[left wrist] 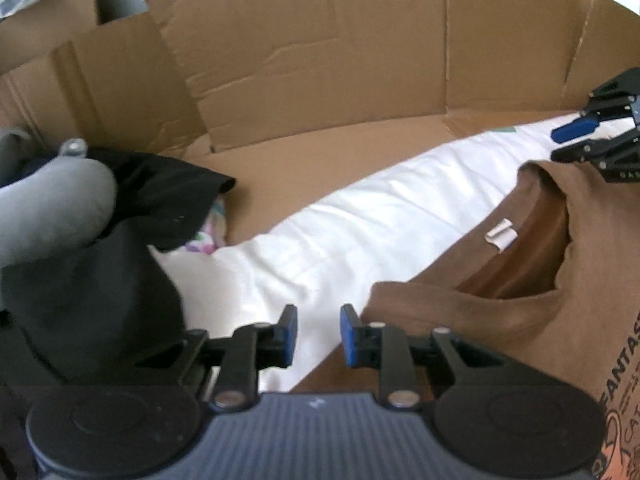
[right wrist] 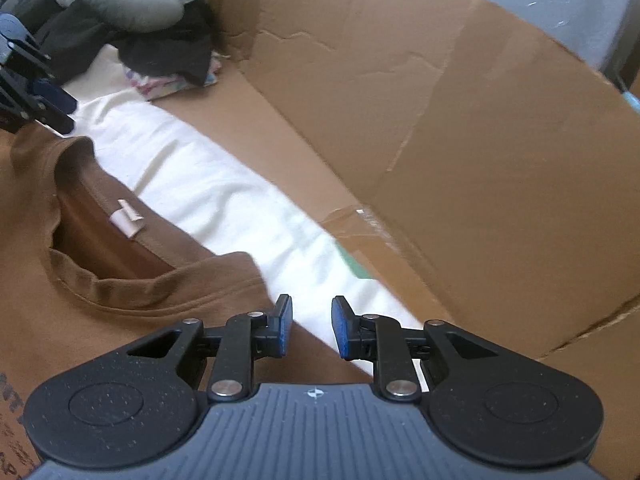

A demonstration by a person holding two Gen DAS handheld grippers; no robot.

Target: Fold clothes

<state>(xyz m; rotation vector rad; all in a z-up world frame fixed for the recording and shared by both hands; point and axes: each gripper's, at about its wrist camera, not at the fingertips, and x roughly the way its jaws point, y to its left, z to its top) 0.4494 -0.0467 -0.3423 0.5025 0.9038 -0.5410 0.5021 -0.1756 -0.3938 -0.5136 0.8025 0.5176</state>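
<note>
- On a white sheet [left wrist: 320,236] walled by flattened cardboard [left wrist: 312,60], a brown T-shirt [left wrist: 500,320] lies flat, neck opening up, a small white label [left wrist: 500,234] inside the collar.
- Left gripper [left wrist: 319,336]: blue-padded fingers parted by a small gap, holding nothing, poised at the shirt's shoulder edge; the shirt spreads to the right of the fingers.
- Right gripper [right wrist: 312,328]: fingers likewise slightly apart and empty, over the opposite shoulder edge; the shirt lies to their left.
- Ahead and left of the left fingers, a heap of dark clothes [left wrist: 120,248] with a grey garment [left wrist: 52,216] on top.
</note>
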